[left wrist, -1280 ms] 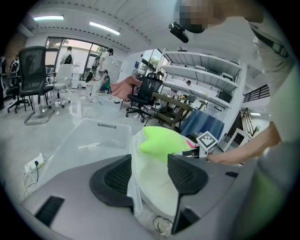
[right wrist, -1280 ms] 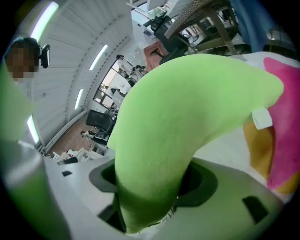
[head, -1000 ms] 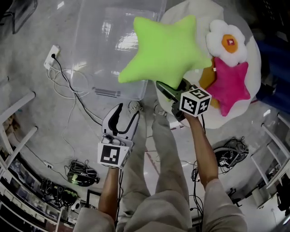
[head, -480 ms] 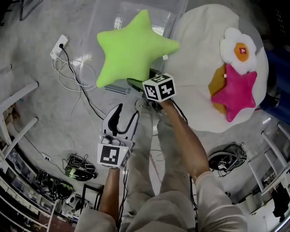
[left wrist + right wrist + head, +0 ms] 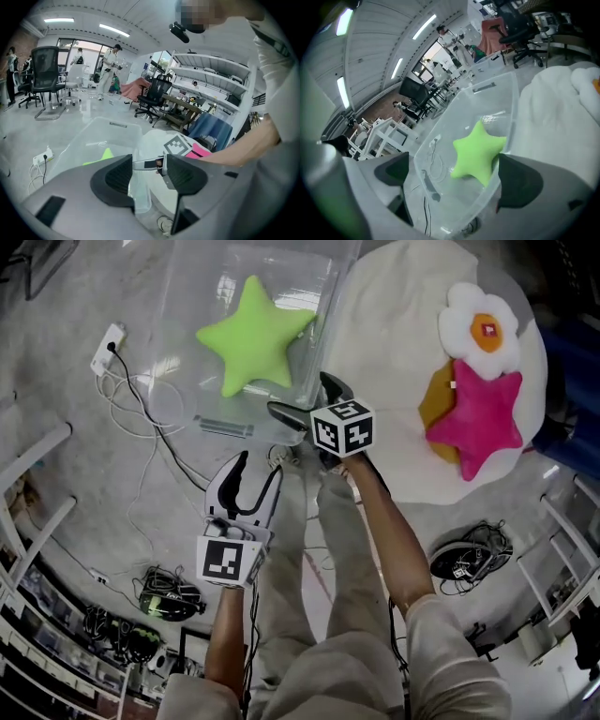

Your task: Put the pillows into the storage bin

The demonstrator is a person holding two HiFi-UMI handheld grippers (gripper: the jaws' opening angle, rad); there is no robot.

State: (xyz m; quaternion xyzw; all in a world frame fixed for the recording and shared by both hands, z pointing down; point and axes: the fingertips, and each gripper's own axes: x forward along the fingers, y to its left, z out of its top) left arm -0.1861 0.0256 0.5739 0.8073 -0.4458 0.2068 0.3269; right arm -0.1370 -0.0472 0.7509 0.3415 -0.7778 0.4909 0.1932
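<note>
Tongs (image 5: pixel 457 177) just opened, empty, green star pillow (image 5: pixel 478 152), apparently inside clear bin (image 5: pixel 487 96)

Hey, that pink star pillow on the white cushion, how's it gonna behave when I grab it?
The pink star pillow looks plump and stuffed, so probably soft and light, squashing under a pinch. Lying flat on the white cushion, it shouldn't roll.

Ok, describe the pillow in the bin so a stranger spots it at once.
Find the clear bin on the grey floor, left of the big white cushion. One star pillow lies inside it. It is lime green; the other star is pink and sits on the cushion.
</note>
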